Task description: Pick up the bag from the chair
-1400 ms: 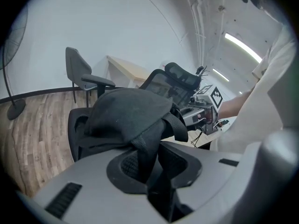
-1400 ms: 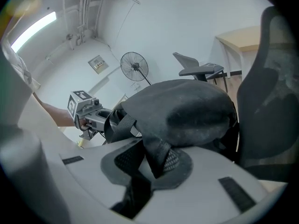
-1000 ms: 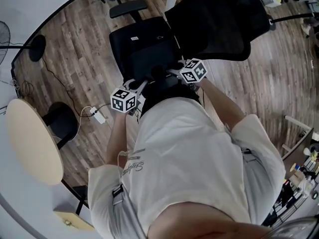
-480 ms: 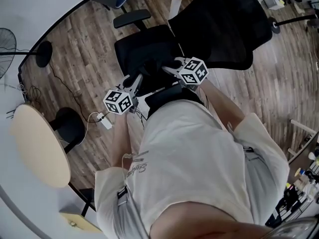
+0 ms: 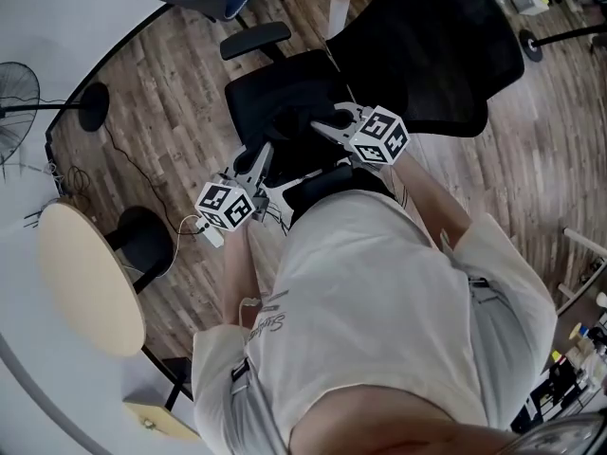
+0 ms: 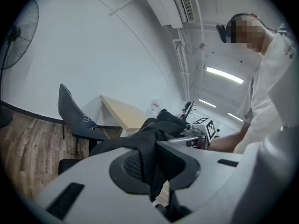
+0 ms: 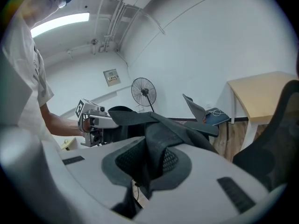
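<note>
Black bag is stretched between the two grippers, over the seat of a black office chair, just in front of the person; whether its lower part touches the seat cannot be told. Left gripper: fingers pinched on a fold of the bag's fabric at its left end. Right gripper: fingers likewise pinching a fold at the bag's right end, the jaws having just been closing on that fabric. The chair's backrest lies to the far right. A round pale table stands at the near left on the wood floor; a standing fan stands by the white wall.
</note>
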Demonstrator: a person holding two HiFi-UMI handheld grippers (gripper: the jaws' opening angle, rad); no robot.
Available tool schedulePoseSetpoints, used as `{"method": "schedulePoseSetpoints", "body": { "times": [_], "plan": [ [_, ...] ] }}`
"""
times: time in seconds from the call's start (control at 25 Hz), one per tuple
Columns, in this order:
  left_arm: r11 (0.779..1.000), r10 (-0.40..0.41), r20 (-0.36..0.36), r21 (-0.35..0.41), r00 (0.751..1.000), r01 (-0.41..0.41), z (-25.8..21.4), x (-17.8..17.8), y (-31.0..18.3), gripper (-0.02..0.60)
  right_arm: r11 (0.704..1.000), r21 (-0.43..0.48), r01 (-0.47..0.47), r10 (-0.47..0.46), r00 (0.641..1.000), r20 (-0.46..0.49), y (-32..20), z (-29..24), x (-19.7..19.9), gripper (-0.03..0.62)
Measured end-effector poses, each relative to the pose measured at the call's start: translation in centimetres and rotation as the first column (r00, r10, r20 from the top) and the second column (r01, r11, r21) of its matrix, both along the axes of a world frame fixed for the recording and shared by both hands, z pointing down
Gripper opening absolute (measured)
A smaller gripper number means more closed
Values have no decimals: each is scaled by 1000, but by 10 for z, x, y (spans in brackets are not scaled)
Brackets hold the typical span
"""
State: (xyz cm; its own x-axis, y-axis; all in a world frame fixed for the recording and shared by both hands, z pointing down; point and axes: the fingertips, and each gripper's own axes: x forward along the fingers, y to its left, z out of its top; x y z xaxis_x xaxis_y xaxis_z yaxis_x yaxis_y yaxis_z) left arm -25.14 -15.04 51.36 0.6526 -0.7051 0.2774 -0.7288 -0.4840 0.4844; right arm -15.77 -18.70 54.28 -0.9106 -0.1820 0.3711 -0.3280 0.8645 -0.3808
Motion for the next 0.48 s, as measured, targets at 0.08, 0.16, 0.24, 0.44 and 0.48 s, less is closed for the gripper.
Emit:
{"method": "schedulePoseSetpoints", "body": {
  "times": [0.08,0.16,0.24,0.44,0.48],
  "plan": [
    [1000,-18,-25,10,1000,18,-10,1,2,49,1000,16,11,-11,1000,7,2,-9,0,31],
    [999,-29,-28,27,999,29,-18,3,5,49,999,37,12,-12,1000,16,3,-17,0,31],
    [998,-29,-24,48,999,30,-28,8,9,49,998,55,4,-6,999,37,6,-27,3,29],
    [991,-23,56,134,998,16,-57,20,19,49,991,131,-14,3,996,84,12,-61,10,29],
    [989,-24,67,146,998,14,-63,22,21,49,989,144,-14,1,996,93,13,-67,12,29]
  ]
}}
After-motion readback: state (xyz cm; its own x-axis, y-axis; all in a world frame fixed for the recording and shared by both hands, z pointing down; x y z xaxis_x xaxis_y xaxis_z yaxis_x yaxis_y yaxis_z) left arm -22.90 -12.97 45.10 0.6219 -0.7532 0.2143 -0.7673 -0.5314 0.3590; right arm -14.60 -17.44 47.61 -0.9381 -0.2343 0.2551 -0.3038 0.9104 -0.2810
